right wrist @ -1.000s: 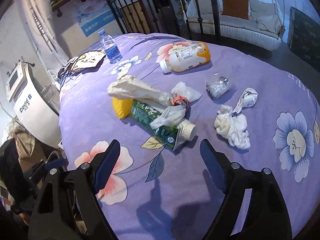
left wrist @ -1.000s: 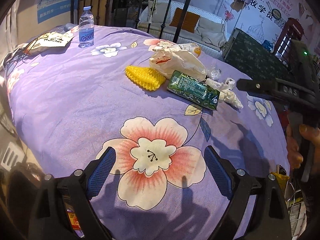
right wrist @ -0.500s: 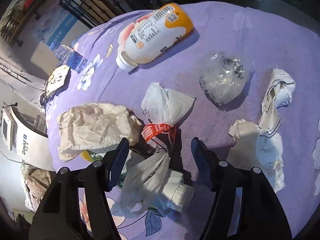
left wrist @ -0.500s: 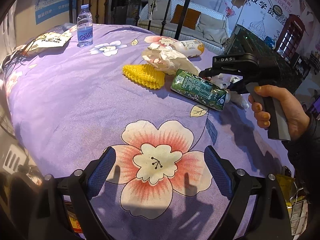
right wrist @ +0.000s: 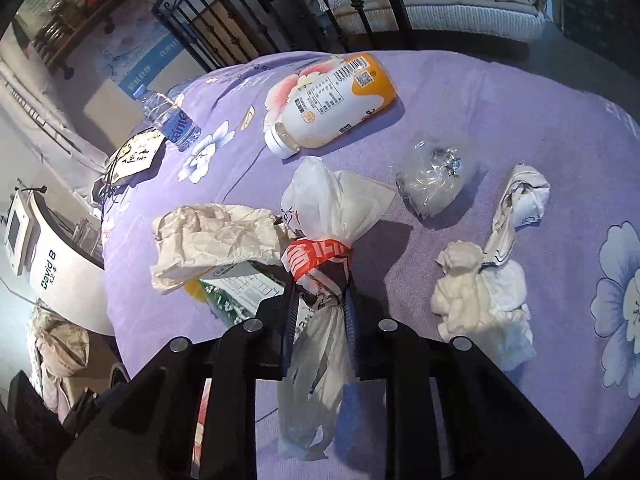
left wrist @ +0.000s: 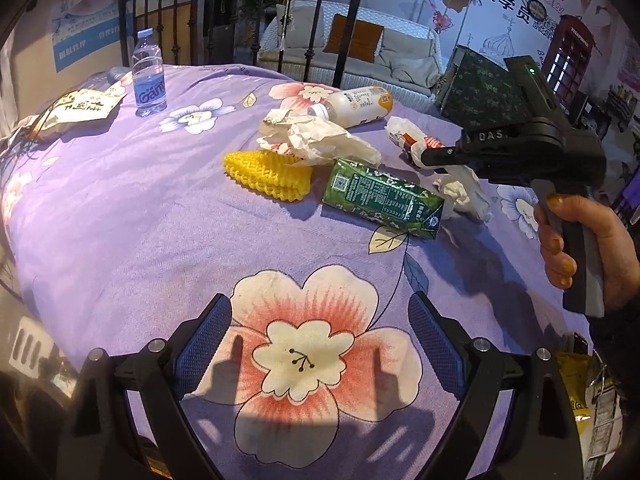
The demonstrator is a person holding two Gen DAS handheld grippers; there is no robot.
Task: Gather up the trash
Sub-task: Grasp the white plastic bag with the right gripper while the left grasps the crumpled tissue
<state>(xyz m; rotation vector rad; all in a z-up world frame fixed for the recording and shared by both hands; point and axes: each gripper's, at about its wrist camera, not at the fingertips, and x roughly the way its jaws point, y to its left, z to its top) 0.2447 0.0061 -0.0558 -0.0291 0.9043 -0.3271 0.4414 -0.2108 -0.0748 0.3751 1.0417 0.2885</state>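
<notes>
Carton point(left wrist: 384, 194) right of netting point(left wrist: 266, 174), touching.

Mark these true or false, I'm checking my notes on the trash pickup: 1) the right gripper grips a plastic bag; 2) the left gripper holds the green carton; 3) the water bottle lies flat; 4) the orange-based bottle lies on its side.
1) True: the right gripper is shut on the plastic bag.
2) False: the left gripper is open and empty; the green carton lies on the cloth.
3) False: the water bottle stands upright.
4) True: the orange-based bottle lies on its side.
</notes>
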